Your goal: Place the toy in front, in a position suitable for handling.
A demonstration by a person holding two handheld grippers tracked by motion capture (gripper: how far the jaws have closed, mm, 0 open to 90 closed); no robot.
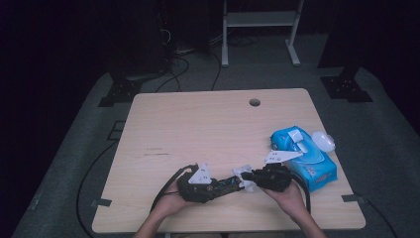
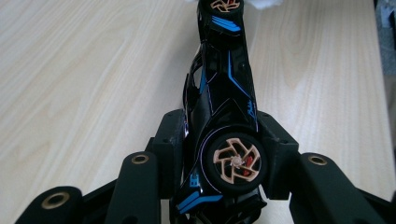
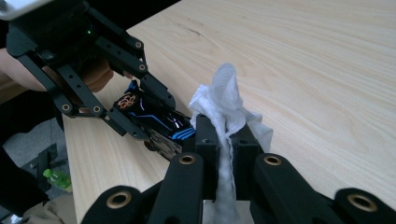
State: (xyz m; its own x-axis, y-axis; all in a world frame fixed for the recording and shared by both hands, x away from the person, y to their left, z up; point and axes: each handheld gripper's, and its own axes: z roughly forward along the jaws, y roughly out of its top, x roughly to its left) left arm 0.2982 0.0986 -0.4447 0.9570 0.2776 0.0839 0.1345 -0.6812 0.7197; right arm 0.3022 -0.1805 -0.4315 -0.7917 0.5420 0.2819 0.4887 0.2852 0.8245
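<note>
In the right gripper view, the right gripper is pinching a crumpled white tissue between its two black jaws, the tissue bunching up above the pads and trailing down between them toward the bottom edge. Just beyond it, the left gripper is reaching in from the upper left and clamping a black toy car with blue stripes, whose copper-coloured wheel is showing near the jaws and whose near end is sitting right beside the tissue. Both are hanging over the pale wooden table, and a green bottle is lying on the floor past the table's edge at lower left.
</note>
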